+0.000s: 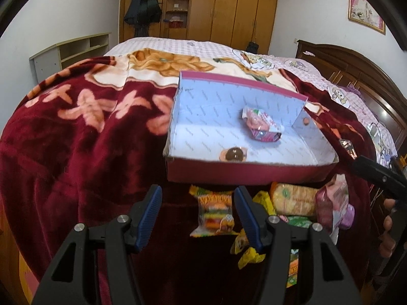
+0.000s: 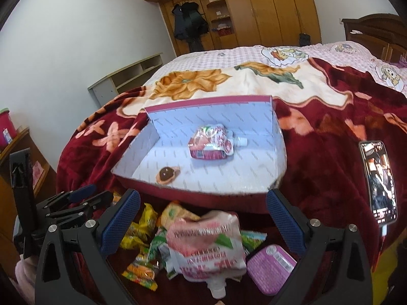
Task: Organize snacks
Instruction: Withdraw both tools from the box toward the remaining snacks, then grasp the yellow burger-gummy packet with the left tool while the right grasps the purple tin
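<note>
A shallow red box with a white lining (image 1: 229, 175) (image 2: 203, 195) lies on the bed. In it are a pink spouted pouch (image 1: 263, 125) (image 2: 211, 142) and a small chocolate-topped snack (image 1: 233, 154) (image 2: 167, 173). A heap of snacks lies in front of the box: a burger gummy pack (image 1: 216, 216), a rice cracker pack (image 1: 295, 198), a large pink pouch (image 2: 206, 244) (image 1: 333, 203), a purple tub (image 2: 271, 269), and yellow packets (image 2: 142, 226). My left gripper (image 1: 198, 216) is open and empty beside the burger pack. My right gripper (image 2: 203, 221) is open wide over the large pink pouch, empty.
A dark red floral blanket (image 1: 76, 132) covers the bed. A phone with a lit screen (image 2: 379, 180) lies right of the box. A wooden headboard (image 1: 356, 71) is to the right, a wardrobe (image 1: 229, 7) at the far wall, a low shelf (image 1: 68, 53) at the left.
</note>
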The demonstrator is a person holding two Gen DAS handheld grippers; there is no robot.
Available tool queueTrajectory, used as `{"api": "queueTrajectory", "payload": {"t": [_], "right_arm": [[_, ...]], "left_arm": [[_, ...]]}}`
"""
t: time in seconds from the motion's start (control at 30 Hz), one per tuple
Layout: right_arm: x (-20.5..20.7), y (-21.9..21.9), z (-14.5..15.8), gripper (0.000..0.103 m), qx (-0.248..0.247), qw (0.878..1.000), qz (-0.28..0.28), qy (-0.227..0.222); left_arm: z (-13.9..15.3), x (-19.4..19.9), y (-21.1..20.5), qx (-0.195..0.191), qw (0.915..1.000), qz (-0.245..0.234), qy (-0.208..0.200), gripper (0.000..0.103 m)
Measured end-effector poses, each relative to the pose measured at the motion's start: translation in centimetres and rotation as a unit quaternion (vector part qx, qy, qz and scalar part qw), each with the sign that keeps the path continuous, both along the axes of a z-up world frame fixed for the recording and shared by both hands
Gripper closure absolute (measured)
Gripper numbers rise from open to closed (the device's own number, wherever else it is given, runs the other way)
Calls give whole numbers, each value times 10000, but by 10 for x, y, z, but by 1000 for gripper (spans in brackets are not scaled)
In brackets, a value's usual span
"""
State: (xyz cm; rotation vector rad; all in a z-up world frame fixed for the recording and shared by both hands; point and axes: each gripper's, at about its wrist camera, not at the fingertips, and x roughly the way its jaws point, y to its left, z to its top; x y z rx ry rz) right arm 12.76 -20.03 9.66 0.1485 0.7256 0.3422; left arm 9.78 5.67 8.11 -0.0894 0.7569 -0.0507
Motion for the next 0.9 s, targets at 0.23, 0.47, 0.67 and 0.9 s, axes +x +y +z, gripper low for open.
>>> {"api": "queueTrajectory", "payload": {"t": [0.23,0.47,0.67,0.9], "right_arm": [[-15,-5,-7,2,-156,9999,-11,-9],[-31,-6,-17,2,-459,9989,103,-28],[-40,-9,-27,2,-749,9971,152,24],[-48,-7,-36,2,-682,9967,413,134]], "left_arm": [[-9,0,-6,42,9999,-47,126,40],[-19,5,-16,120,9997,-116,190,40],[-29,13,-19,187,9995,-42,269,40],[-36,20,-16,222,9994,63,245,41]]}}
